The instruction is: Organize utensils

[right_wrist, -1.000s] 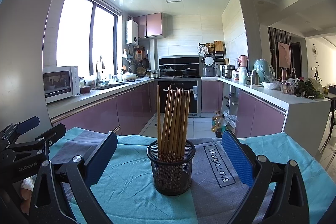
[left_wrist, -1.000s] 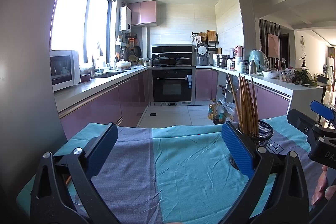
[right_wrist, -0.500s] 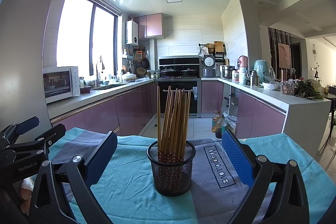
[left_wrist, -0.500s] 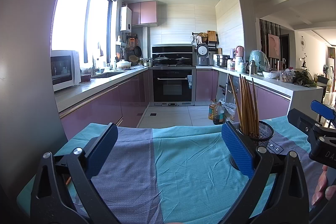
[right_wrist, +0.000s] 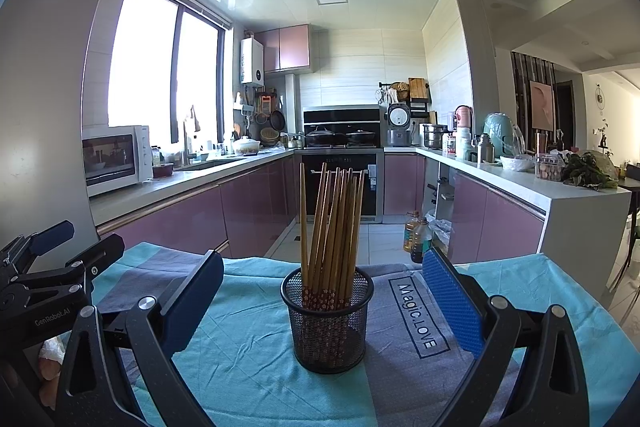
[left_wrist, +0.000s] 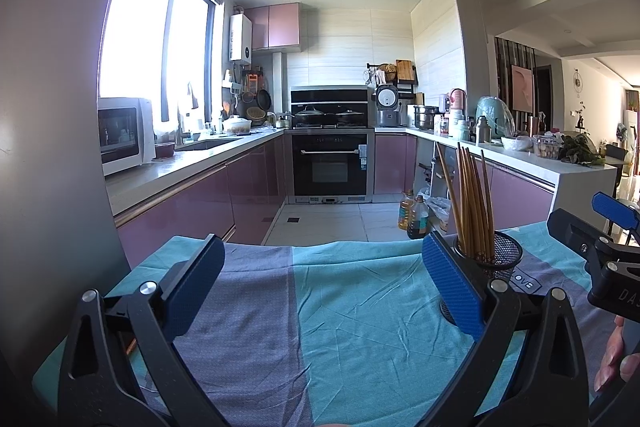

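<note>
A black mesh holder (right_wrist: 328, 319) stands on the teal and grey tablecloth (right_wrist: 248, 359), filled with several wooden chopsticks (right_wrist: 332, 223) standing upright. My right gripper (right_wrist: 320, 295) is open and empty, its jaws spread to either side of the holder and a little in front of it. In the left wrist view the holder (left_wrist: 502, 255) and chopsticks (left_wrist: 472, 203) show behind the right pad. My left gripper (left_wrist: 320, 283) is open and empty over bare cloth (left_wrist: 352, 327), to the left of the holder. Each gripper shows at the edge of the other's view.
The table's far edge drops to a tiled kitchen floor (right_wrist: 380, 239). Purple cabinets with worktops run along both sides, an oven (left_wrist: 330, 163) at the back. Oil bottles (left_wrist: 414, 213) stand on the floor. A microwave (right_wrist: 114, 159) sits at the left.
</note>
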The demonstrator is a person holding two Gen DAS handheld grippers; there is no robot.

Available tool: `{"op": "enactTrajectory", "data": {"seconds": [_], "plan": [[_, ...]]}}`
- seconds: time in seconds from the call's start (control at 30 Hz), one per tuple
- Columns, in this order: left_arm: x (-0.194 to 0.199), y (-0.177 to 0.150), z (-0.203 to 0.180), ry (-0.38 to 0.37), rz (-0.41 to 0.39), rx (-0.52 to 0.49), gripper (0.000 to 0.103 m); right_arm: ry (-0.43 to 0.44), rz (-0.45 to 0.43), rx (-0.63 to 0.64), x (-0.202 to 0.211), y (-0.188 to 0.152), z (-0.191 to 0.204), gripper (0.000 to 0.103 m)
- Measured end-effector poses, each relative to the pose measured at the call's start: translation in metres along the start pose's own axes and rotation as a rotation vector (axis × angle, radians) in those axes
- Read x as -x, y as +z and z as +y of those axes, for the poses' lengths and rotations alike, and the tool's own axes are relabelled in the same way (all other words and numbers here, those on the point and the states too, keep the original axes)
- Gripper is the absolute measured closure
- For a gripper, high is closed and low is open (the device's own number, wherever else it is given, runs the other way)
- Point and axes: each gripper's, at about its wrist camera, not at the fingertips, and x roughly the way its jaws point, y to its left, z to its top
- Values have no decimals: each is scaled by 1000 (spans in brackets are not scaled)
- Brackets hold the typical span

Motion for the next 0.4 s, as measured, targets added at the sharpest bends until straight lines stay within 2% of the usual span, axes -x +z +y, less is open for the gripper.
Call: {"op": "enactTrajectory", "data": {"seconds": [0.2,0.27,0.33,0.4], "plan": [[-10,-1,5,-13,49,9,6,-1,33,-6,-7,-4,-7,7],[-15,-2,7,-17,73,20,6,-36,65,-3,-12,-9,-18,7],[-24,-6,13,-20,107,24,6,-87,142,11,-26,-15,-35,7],[-35,-10,17,-21,145,22,6,-145,283,8,-50,-29,-63,7]]}}
